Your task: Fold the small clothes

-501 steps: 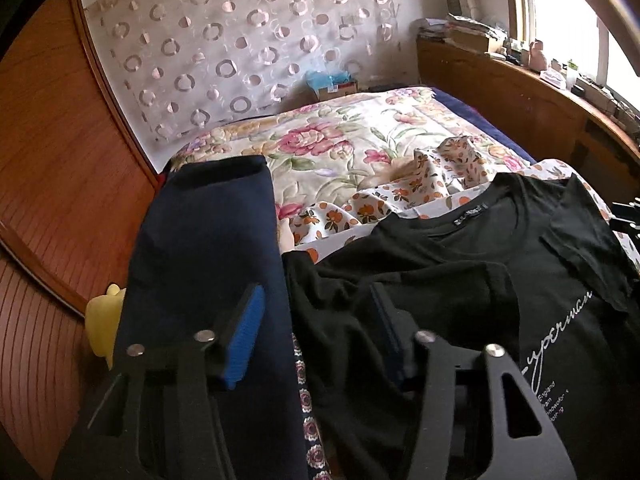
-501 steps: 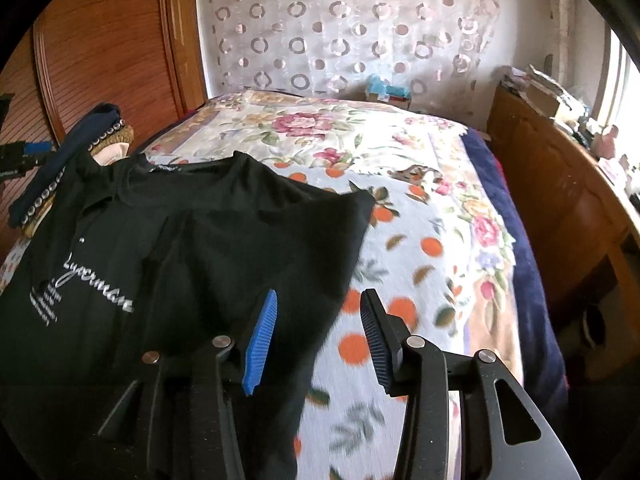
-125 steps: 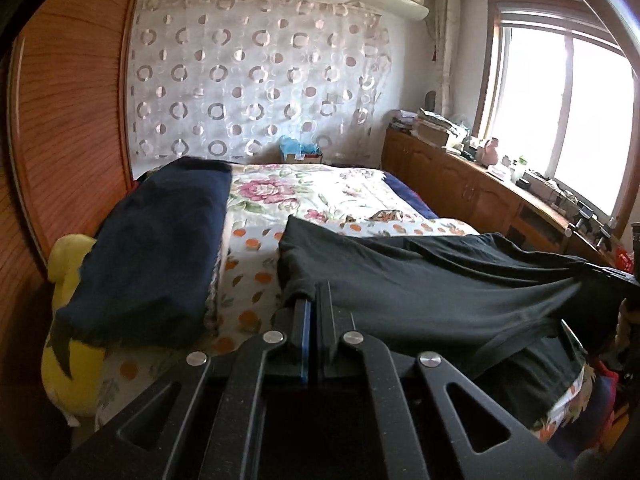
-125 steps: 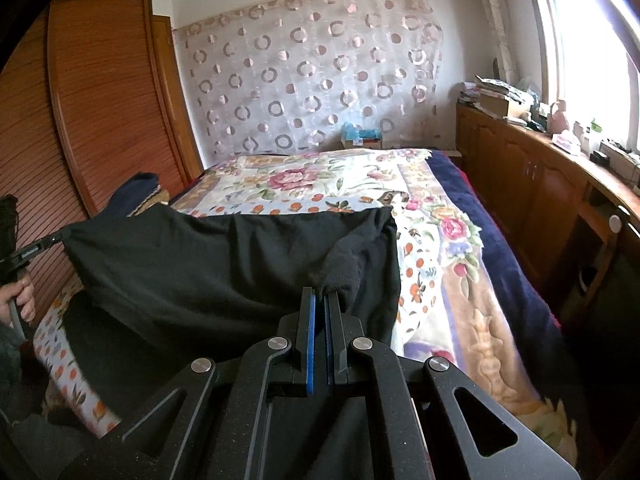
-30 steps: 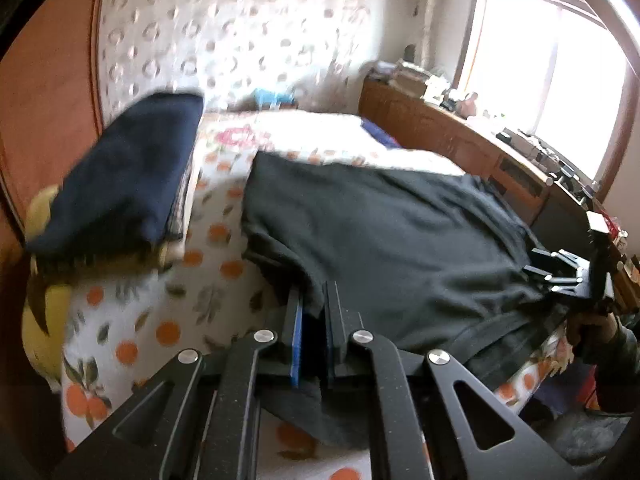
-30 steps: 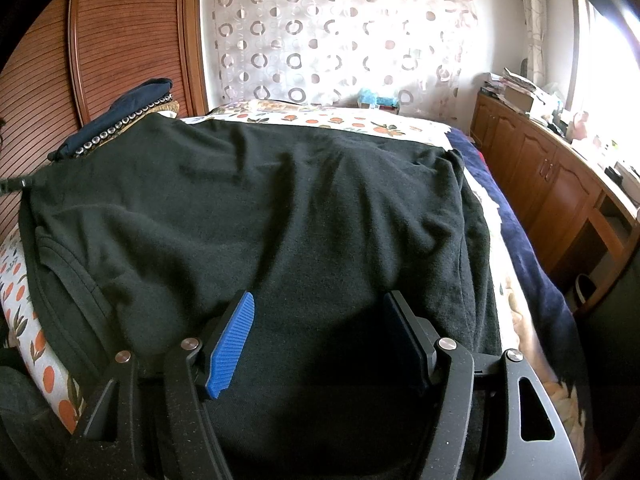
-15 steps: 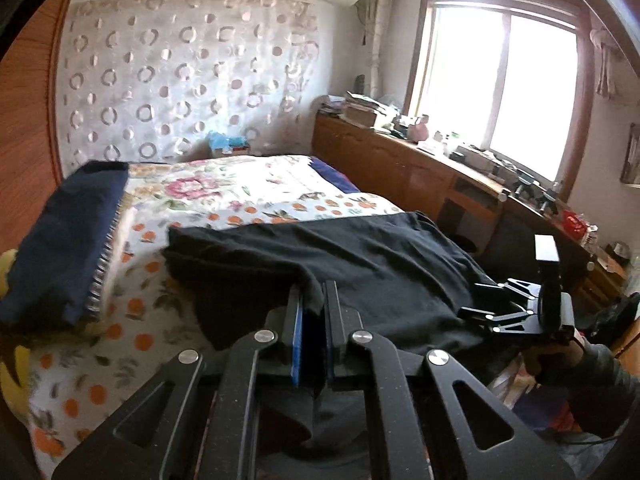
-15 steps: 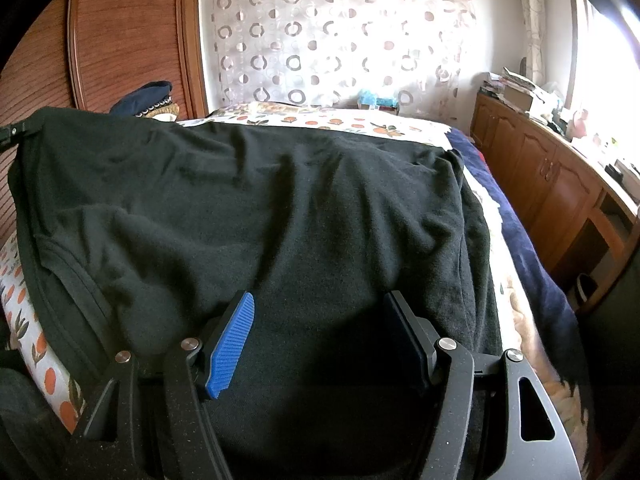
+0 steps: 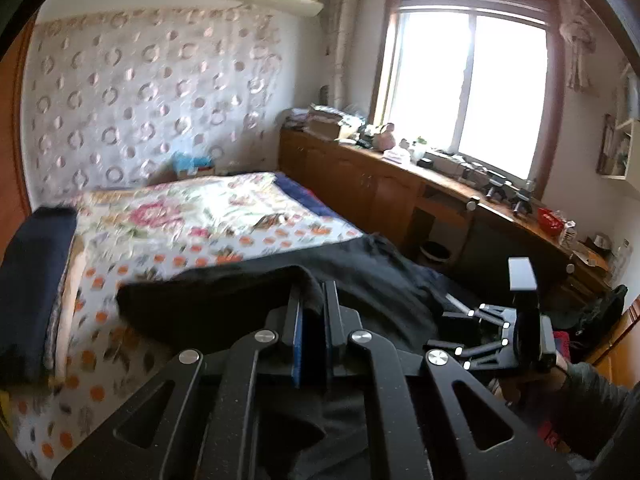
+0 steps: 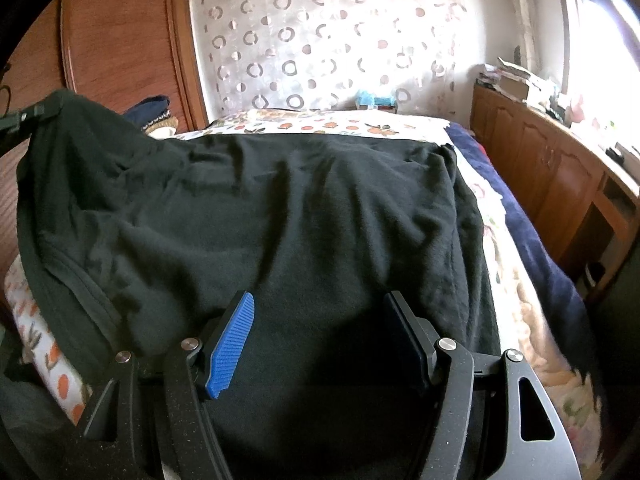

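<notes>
A black T-shirt (image 10: 304,216) lies spread, back up, over the near end of the bed. My left gripper (image 9: 312,300) is shut on its left corner and holds that corner raised above the bed; the shirt (image 9: 224,300) sags away from it. In the right wrist view the left gripper's tip (image 10: 30,114) shows at the far left with the lifted cloth hanging from it. My right gripper (image 10: 324,320) is open and empty, low over the shirt's near edge. It also shows in the left wrist view (image 9: 444,320).
The bed (image 9: 192,216) has a floral quilt and an orange-dotted sheet. A folded dark blue garment (image 9: 28,280) lies at its left edge by the wooden wardrobe (image 10: 120,40). A wooden cabinet (image 9: 420,200) with clutter runs along the right under the window.
My left gripper has lifted the shirt corner higher and swung to face the window side. My right gripper let go a second ago and has stayed open and still.
</notes>
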`<state>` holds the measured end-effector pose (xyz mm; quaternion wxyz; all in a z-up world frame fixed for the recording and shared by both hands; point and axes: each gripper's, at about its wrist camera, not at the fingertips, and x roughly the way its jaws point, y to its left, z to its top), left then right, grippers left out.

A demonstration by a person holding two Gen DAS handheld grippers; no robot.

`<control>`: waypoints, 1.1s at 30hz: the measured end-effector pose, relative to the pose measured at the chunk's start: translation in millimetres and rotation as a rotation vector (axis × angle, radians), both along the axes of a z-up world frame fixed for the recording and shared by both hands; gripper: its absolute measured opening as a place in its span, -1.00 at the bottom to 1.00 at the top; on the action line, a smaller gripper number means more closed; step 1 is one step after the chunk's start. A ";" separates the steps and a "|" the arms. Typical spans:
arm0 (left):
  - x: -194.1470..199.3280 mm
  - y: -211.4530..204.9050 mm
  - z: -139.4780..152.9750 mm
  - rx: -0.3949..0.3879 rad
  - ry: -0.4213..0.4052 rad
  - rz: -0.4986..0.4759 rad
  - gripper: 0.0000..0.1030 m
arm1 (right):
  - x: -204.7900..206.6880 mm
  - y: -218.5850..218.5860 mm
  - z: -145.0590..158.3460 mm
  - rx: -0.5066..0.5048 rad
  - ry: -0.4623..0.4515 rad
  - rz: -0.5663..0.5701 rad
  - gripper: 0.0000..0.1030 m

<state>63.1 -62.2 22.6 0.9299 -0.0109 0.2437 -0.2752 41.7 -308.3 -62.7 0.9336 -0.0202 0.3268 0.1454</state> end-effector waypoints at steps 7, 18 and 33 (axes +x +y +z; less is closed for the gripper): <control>4.7 -45.1 29.9 0.012 -0.043 -0.091 -0.83 | -15.3 -10.2 17.2 -0.019 -0.057 -0.030 0.34; 10.9 -64.1 9.5 0.016 0.039 -0.130 -0.07 | -24.4 -25.7 21.4 -0.005 -0.085 -0.062 0.34; -8.1 17.6 -25.1 0.071 0.050 0.106 0.38 | -10.6 7.1 24.7 0.010 -0.075 0.052 0.34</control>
